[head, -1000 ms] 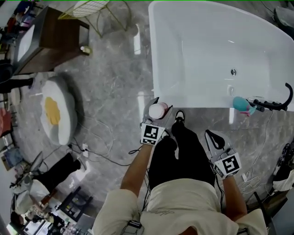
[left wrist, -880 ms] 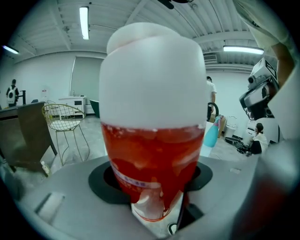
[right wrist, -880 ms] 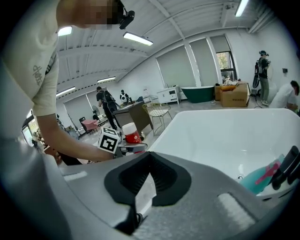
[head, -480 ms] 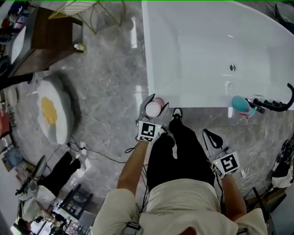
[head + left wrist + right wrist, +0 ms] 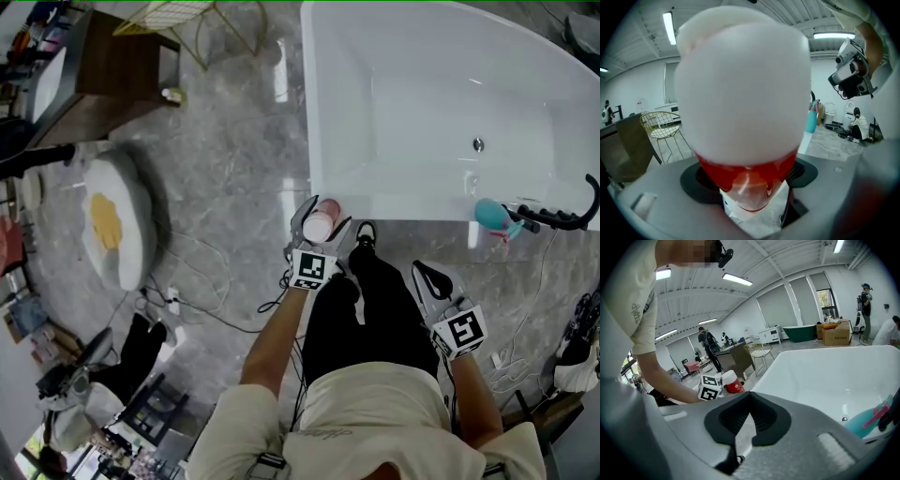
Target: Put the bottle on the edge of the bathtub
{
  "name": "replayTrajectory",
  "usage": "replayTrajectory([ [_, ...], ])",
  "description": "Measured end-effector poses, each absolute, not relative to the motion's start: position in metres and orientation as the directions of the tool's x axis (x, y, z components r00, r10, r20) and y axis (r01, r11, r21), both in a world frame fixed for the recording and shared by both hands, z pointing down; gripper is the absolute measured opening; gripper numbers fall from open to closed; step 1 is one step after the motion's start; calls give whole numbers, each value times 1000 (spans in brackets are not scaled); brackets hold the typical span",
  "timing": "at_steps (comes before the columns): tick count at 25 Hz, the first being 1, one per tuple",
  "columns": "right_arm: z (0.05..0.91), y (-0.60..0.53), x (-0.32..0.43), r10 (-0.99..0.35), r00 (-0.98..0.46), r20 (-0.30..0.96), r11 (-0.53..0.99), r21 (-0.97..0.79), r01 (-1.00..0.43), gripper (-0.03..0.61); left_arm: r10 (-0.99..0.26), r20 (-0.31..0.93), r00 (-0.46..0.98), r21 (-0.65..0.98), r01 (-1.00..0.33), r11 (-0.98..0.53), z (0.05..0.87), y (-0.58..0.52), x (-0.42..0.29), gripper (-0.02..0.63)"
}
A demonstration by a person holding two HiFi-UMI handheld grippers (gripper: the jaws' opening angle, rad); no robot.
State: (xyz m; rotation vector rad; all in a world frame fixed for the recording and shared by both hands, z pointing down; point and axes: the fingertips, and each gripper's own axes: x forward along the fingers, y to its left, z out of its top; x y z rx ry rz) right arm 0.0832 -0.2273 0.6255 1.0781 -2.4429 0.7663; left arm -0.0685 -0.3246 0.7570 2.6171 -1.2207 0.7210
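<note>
Left arm stretches forward, left gripper jaws opening with the bottle between them; right gripper hangs back, clenched empty

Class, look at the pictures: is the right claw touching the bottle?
Apart. The head view shows the right claw well clear of the bottle, with the person's leg between them.

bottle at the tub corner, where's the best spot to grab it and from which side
Take the bottle by its red body, under the white cap, coming in level from the floor side of the bathtub. It stands roughly upright and is round, so its sides suit a pinch. The left claw, jaws opening, straddles it that way.
</note>
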Motion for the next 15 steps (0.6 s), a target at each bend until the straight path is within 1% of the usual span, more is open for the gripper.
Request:
replayTrajectory([
  [4, 620, -223, 80, -573, -642, 510, 563, -325, -760, 2, -667, 502, 551, -46, -753, -656, 758, -323, -67, 432],
  [9, 614, -212, 75, -584, -640, 499, 565, -316, -762, 2, -691, 505, 517, -19, -794, -608, 755, -322, -81, 497],
  [15, 605, -198, 62, -597, -642, 481, 572, -305, -761, 2, -672, 510, 536, 13, -786, -618, 742, -304, -89, 497],
])
